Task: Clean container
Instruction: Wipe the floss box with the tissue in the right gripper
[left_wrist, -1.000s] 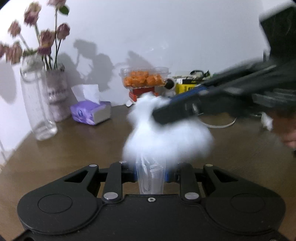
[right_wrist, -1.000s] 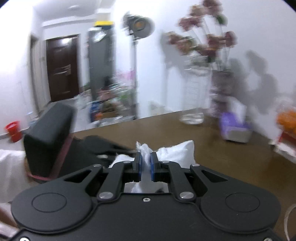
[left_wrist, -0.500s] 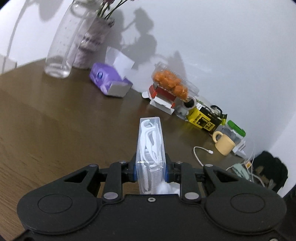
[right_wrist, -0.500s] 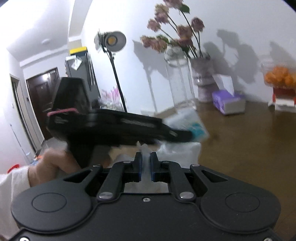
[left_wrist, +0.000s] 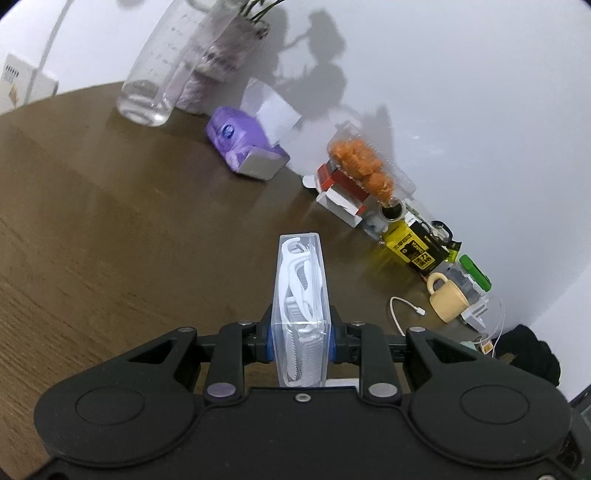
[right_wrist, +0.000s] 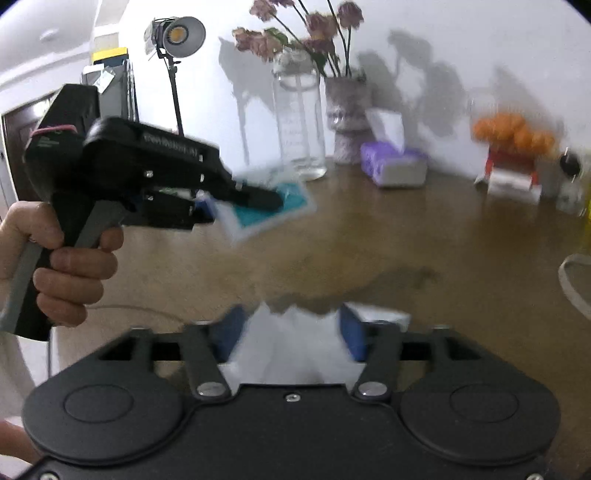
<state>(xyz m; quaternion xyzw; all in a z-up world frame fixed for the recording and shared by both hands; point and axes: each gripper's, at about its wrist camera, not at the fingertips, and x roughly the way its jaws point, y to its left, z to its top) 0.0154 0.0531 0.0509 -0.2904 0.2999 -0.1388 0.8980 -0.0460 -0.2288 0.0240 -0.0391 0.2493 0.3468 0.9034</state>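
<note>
Both tongs are matte black plastic with round embossed discs, silver screws and blue finger pads (right_wrist: 351, 336). At the frame's left, the left tongs (right_wrist: 207, 206) carry a red band, with a bare hand (right_wrist: 70, 266) and a white sleeve.

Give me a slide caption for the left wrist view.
Left gripper clamps a clear container of floss picks above the wooden table.

Clear container (left_wrist: 300, 295) of floss picks in left gripper (left_wrist: 300, 338) above table (left_wrist: 110, 240).

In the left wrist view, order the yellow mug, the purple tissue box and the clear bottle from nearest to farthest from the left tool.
1. Yellow mug, to the right, by the wall.
2. Purple tissue box, ahead and left of centre.
3. Clear bottle, far left, at the table's back.

All measured from the left tool.
</note>
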